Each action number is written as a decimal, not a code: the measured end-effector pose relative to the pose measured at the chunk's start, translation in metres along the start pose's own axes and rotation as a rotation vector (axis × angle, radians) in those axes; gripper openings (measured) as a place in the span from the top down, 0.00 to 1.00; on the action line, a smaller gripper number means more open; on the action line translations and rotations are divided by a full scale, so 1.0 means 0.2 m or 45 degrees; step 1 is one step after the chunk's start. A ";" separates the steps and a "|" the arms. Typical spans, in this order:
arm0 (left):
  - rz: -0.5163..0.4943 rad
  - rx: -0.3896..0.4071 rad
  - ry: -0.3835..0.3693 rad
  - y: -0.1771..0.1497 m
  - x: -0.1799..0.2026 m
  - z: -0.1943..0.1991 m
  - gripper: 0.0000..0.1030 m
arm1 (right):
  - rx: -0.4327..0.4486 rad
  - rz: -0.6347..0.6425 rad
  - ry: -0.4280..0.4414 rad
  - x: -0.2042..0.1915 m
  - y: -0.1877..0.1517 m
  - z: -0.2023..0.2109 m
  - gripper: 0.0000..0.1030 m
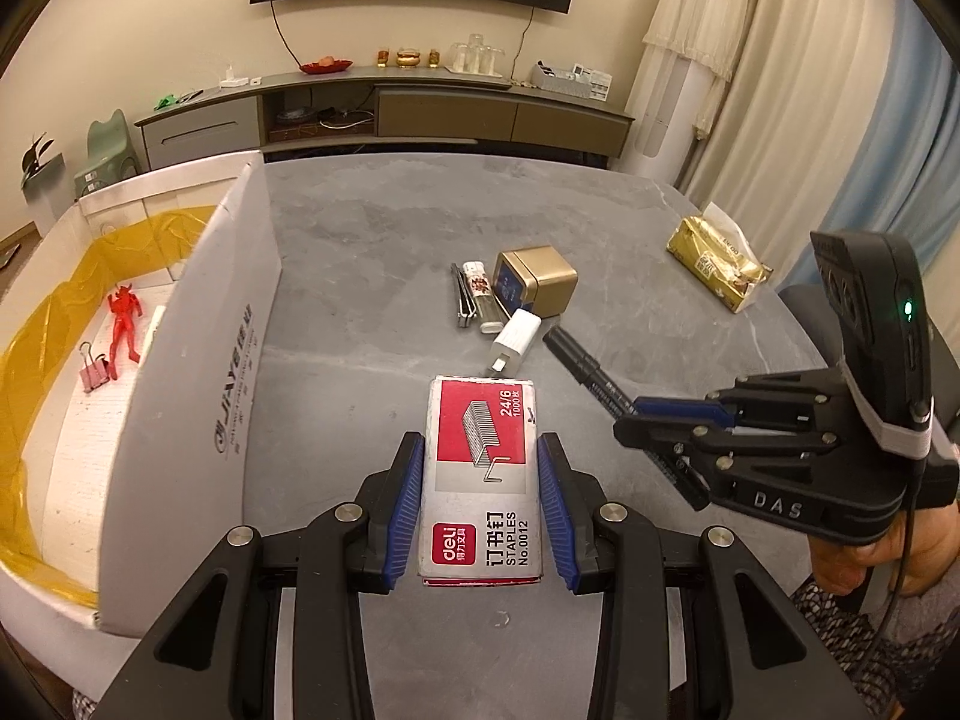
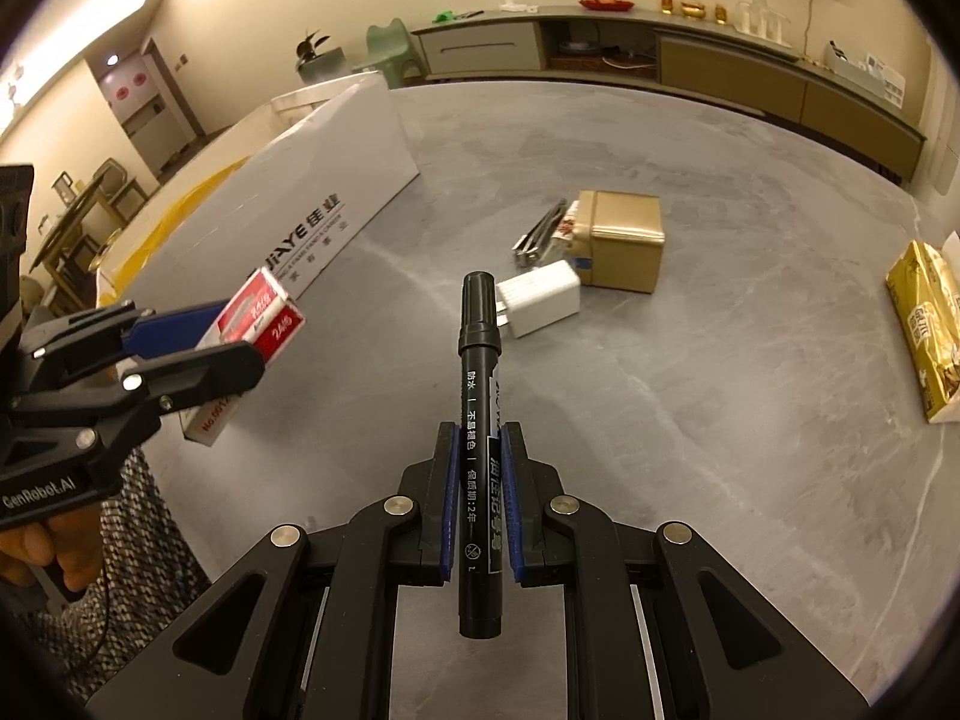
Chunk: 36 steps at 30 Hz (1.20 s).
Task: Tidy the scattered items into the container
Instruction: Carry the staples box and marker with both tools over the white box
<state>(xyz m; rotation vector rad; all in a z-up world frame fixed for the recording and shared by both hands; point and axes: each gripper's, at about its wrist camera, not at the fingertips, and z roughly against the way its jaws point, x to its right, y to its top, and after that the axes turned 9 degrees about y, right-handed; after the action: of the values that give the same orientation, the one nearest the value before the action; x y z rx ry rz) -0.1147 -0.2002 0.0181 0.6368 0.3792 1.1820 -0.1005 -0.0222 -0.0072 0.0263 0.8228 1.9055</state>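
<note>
Left wrist view: the left gripper (image 1: 480,480) fills the bottom centre, its blue pads clamped on the long sides of a red and white staple box (image 1: 480,480), held flat with the label up, seemingly so the jaws span its narrow width. At the left of the frame stands the container (image 1: 198,384), a white carton lined with yellow plastic; a red figure (image 1: 124,324) and a pink clip (image 1: 94,367) already lie inside. At the right edge the right gripper (image 1: 645,420) pinches a black marker (image 1: 591,372) that points toward frame centre. Right wrist view: the marker (image 2: 480,450) runs straight up the middle, gripped across its barrel near the rear, cap forward, which likely keeps it from rolling out. On the grey table (image 2: 750,390) beyond, at frame centre, a white charger (image 2: 543,297), a gold tin (image 2: 621,246) and tweezers (image 2: 537,234) lie clustered, still to be collected; a gold packet (image 2: 924,342) sits at the far right. Both held items look lifted clear and ready to carry left to the carton.
</note>
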 end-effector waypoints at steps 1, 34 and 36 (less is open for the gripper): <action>0.002 0.004 0.000 0.00 -0.01 0.01 0.62 | -0.002 0.005 0.001 -0.01 0.00 0.00 0.86; 0.124 0.138 -0.005 -0.03 -0.39 0.42 0.62 | 0.094 0.116 0.118 -0.49 0.08 0.10 0.86; 0.139 0.152 0.000 -0.03 -0.43 0.45 0.62 | 0.096 0.143 0.123 -0.55 0.11 0.11 0.86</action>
<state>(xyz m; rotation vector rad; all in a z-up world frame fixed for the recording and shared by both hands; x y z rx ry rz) -0.0876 -0.3052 0.0792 0.7691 0.4220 1.2701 -0.0569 -0.1049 0.0569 0.0275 0.9756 1.9928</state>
